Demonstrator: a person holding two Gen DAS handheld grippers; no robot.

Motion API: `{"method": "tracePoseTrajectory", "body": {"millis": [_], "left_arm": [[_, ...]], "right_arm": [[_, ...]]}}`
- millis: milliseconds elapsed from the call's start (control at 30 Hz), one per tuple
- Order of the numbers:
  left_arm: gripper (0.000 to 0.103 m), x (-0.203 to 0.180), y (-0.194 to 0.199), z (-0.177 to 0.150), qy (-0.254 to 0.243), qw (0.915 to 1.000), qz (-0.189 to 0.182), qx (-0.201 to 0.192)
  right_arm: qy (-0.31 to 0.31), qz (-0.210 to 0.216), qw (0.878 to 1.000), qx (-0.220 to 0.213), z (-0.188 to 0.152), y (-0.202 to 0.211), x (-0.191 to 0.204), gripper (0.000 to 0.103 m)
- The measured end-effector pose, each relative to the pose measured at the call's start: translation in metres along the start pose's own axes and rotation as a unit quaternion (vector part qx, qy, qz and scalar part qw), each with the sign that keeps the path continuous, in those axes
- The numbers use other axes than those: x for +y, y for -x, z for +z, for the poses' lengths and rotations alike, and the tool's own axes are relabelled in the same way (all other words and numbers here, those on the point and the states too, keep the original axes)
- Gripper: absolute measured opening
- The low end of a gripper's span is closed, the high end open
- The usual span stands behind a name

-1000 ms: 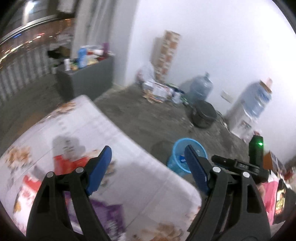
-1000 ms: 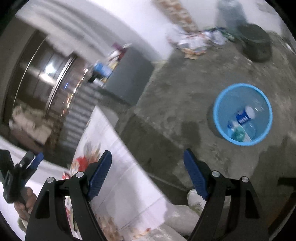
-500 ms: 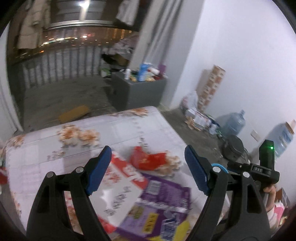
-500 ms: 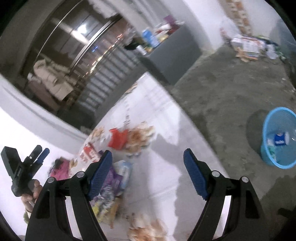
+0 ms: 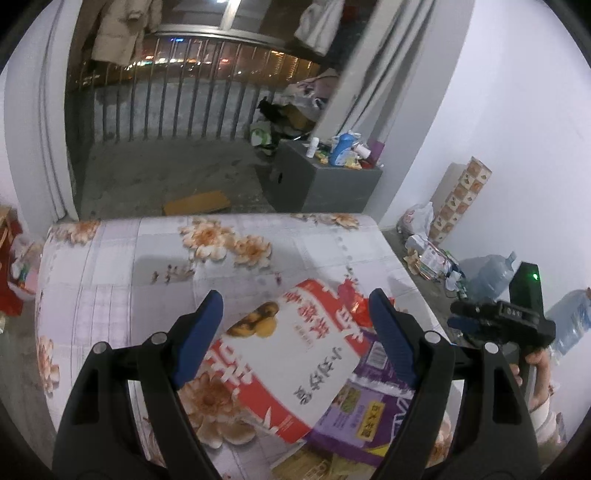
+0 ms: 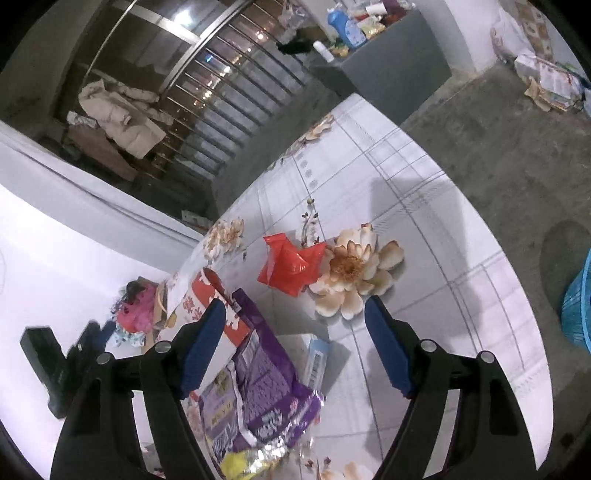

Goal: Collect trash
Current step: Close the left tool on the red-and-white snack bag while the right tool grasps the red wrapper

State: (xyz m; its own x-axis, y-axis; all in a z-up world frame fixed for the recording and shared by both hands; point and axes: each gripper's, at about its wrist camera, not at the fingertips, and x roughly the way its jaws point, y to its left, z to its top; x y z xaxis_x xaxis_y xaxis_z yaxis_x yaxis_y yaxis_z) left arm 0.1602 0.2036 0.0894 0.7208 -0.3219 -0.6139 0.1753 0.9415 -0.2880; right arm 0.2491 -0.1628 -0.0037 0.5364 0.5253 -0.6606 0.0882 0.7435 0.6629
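Purple packet (image 6: pixel 255 391), red-white bag (image 5: pixel 291 365), red wrapper (image 6: pixel 291 264) uncollected on desk (image 6: pixel 406 177); left claw (image 5: pixel 295 314), right claw (image 6: pixel 295 325) wide open, empty.

black grippers (image 5: pixel 295 314), blue-padded jaws

- A lived-in room in a home, bare and unfinished, seen at night.
- Rough concrete floor (image 5: pixel 155 177) and plain white walls (image 5: pixel 517 110).
- A worktop with a floral cloth (image 5: pixel 229 243), strewn with snack wrappers.
- A railed balcony (image 5: pixel 177 107) where coats (image 5: pixel 118 29) hang; city lights beyond.
- Large water jugs (image 5: pixel 491 275) and paper litter along the wall.
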Motion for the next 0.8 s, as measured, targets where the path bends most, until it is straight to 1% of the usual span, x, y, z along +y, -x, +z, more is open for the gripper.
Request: {"method": "tracePoseTrajectory", "body": {"millis": [100,167,300,400,467,567,600,633,733,800], "left_arm": [[0.076,0.013,-0.001,-0.014,0.018,0.9998,0.004,0.009],[0.074,0.021,0.001,-0.024,0.034,0.9993,0.004,0.013],[0.071,0.038,0.003,-0.041,0.067,0.9976,-0.004,0.014],[0.069,0.049,-0.001,-0.049,0.091,0.9955,-0.014,0.022],[0.068,0.058,-0.008,-0.052,0.116,0.9923,-0.028,0.034],[0.067,0.066,-0.017,-0.053,0.14,0.9882,-0.045,0.042],[0.066,0.07,-0.021,-0.054,0.149,0.9867,-0.048,0.045],[0.061,0.072,-0.025,-0.055,0.158,0.985,-0.05,0.048],[0.055,0.079,-0.038,-0.059,0.183,0.9791,-0.067,0.059],[0.053,0.083,-0.045,-0.06,0.195,0.9757,-0.077,0.063]], "right_arm": [[-0.009,0.0,1.0,0.012,0.007,-0.014,-0.001,0.073],[-0.015,-0.002,1.0,0.019,0.01,-0.023,-0.002,0.072],[-0.021,-0.008,0.999,0.036,0.015,-0.04,-0.003,0.071],[-0.029,-0.006,0.999,0.043,0.021,-0.051,-0.008,0.071],[-0.04,-0.004,0.998,0.048,0.024,-0.059,-0.011,0.071],[-0.055,0.005,0.997,0.058,0.029,-0.071,-0.015,0.071],[-0.062,0.008,0.996,0.063,0.029,-0.076,-0.017,0.071],[-0.066,0.011,0.996,0.067,0.03,-0.08,-0.018,0.071],[-0.082,0.016,0.993,0.078,0.032,-0.094,-0.022,0.071],[-0.089,0.018,0.992,0.084,0.034,-0.102,-0.024,0.066]]}}
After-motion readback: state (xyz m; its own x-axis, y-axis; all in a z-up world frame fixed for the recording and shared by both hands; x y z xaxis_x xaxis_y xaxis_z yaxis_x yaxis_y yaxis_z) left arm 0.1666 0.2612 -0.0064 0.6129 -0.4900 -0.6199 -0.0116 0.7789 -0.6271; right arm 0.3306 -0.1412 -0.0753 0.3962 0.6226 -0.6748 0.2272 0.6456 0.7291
